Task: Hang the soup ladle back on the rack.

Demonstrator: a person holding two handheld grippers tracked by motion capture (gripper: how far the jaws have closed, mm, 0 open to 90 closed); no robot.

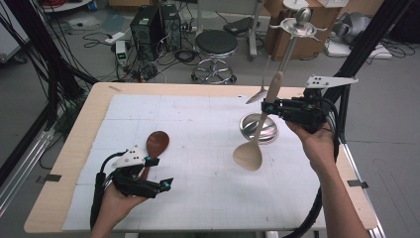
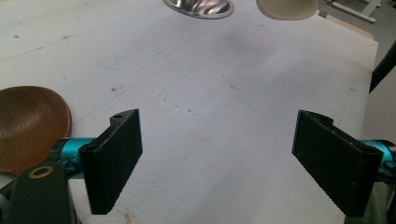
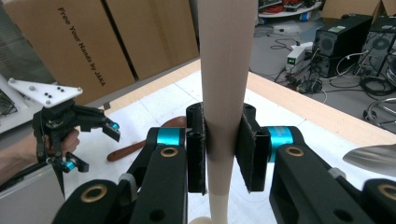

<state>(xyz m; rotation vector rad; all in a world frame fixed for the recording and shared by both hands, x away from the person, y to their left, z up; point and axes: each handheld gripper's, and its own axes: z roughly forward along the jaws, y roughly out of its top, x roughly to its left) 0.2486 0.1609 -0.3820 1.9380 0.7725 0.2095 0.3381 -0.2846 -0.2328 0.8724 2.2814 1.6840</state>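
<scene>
Right tool [image 1: 268, 106]: shut tight on pale spoon [image 1: 256, 141], lifted, maybe for hanging on rack [image 1: 299, 25].
Left tool [image 1: 159, 173]: wide open, empty, near brown spoon [image 1: 156, 144].

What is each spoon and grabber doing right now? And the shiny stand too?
Pale wooden spoon: lifted off the table, clamped by its handle, bowl hanging down.
Dark brown wooden spoon: lying flat on the white mat, not held.
Silver metal utensil stand: upright, one metal utensil hanging from it.
Left gripper: fingers wide open, holding nothing, beside the brown spoon.
Right gripper: fingers shut on the pale spoon's handle.
</scene>
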